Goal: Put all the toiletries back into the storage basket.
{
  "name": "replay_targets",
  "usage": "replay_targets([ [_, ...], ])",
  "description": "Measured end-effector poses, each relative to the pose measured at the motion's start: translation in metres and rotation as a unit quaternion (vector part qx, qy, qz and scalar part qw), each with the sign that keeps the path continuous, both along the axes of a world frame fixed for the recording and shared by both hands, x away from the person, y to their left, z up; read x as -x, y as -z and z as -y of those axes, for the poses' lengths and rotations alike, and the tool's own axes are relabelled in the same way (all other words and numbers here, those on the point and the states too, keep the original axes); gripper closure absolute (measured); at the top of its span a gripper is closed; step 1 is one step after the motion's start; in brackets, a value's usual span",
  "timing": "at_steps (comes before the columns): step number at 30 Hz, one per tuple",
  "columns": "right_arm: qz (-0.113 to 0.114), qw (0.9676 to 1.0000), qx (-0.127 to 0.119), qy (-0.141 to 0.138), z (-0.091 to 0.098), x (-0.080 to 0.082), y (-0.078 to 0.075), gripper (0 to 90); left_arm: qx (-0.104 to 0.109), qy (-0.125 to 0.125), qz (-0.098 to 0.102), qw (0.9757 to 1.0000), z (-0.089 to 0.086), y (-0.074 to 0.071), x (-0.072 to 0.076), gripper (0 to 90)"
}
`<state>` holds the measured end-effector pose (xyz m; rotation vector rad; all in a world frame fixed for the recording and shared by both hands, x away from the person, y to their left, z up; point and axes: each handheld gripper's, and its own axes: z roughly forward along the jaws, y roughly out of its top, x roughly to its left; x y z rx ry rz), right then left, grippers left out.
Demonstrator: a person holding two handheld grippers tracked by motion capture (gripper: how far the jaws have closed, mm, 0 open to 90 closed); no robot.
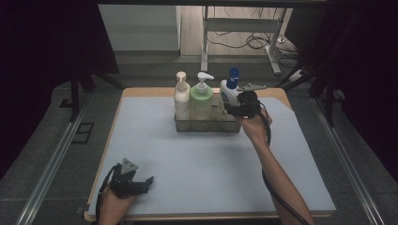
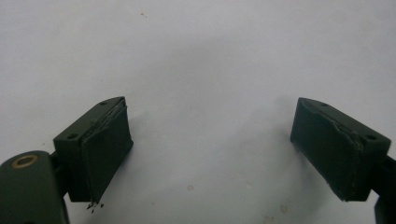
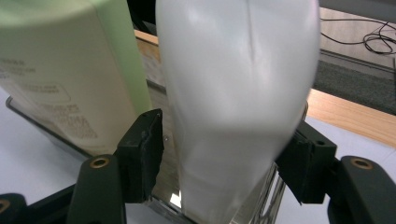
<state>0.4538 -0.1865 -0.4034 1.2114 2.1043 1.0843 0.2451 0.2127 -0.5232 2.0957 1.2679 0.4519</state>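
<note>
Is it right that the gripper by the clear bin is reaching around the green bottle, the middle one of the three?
Not quite. The right gripper has its jaws around the white bottle with the blue cap, at the bin's right end, not the green bottle. The right gripper view shows it.

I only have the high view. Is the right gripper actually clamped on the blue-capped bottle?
Observer: Not fully. In the right gripper view the white bottle stands between the jaws of the right gripper, but a thin gap shows beside one pad.
Operator: Anything between the left jaws?
Observer: Nothing. The left gripper is wide open over the bare white mat.
</note>
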Motion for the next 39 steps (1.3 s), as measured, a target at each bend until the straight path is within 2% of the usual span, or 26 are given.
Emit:
replay_targets([
  [20,0.0,0.9994,0.008,-0.034,0.023,0.029,-0.005,48.9,0.0,0.0,0.0,1.0,0.0,0.0,0.0,12.0],
  [26,-0.01,0.9996,-0.009,-0.025,0.031,0.032,-0.005,54.9,0.0,0.0,0.0,1.0,0.0,0.0,0.0,12.0],
  [28,-0.012,0.9998,-0.008,-0.015,0.036,0.033,-0.004,60.8,0.0,0.0,0.0,1.0,0.0,0.0,0.0,12.0],
  [29,-0.012,0.9998,-0.008,-0.015,0.036,0.033,-0.004,60.8,0.0,0.0,0.0,1.0,0.0,0.0,0.0,12.0],
  [31,-0.013,0.9999,-0.003,-0.01,0.042,0.032,-0.002,68.4,0.0,0.0,0.0,1.0,0.0,0.0,0.0,12.0],
  [32,-0.013,0.9999,-0.003,-0.01,0.042,0.032,-0.002,68.4,0.0,0.0,0.0,1.0,0.0,0.0,0.0,12.0],
  [33,-0.015,0.9999,-0.002,-0.005,0.044,0.03,0.0,73.8,0.0,0.0,0.0,1.0,0.0,0.0,0.0,12.0],
  [37,-0.023,0.9997,-0.002,0.001,0.047,0.025,0.003,80.6,0.0,0.0,0.0,1.0,0.0,0.0,0.0,12.0],
  [39,-0.03,0.9995,0.0,0.008,0.047,0.017,0.007,87.3,0.0,0.0,0.0,1.0,0.0,0.0,0.0,12.0],
])
